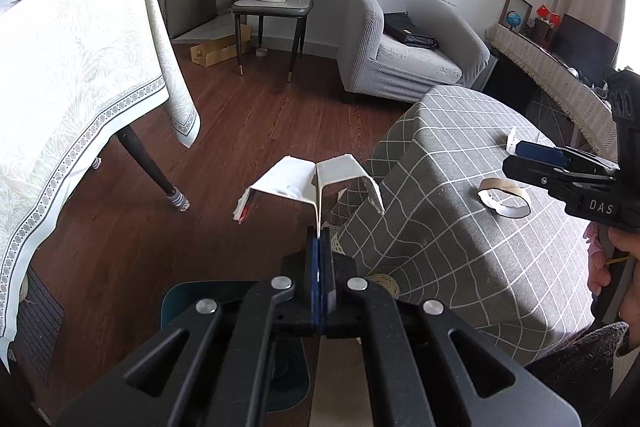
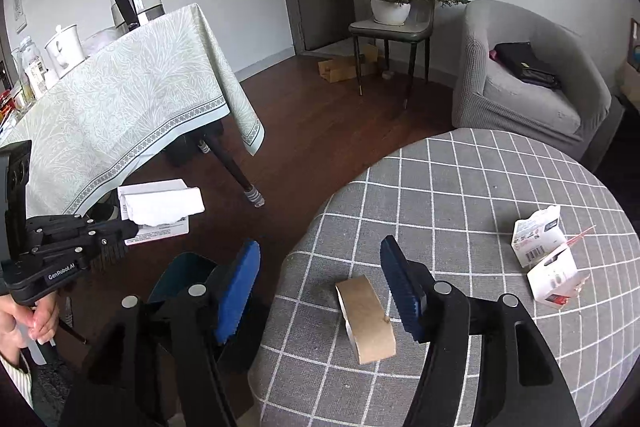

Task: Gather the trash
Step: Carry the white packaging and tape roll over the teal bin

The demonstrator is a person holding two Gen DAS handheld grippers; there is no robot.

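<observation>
The left gripper [image 1: 320, 239] has its fingers clamped on a piece of white cardboard [image 1: 308, 183], held over the floor left of the table [image 2: 500, 187]. The right gripper [image 2: 320, 267] has its fingers apart, just above the cardboard roll [image 2: 366, 319] lying near the table's near edge; torn packaging [image 2: 544, 259] lies farther right.
</observation>
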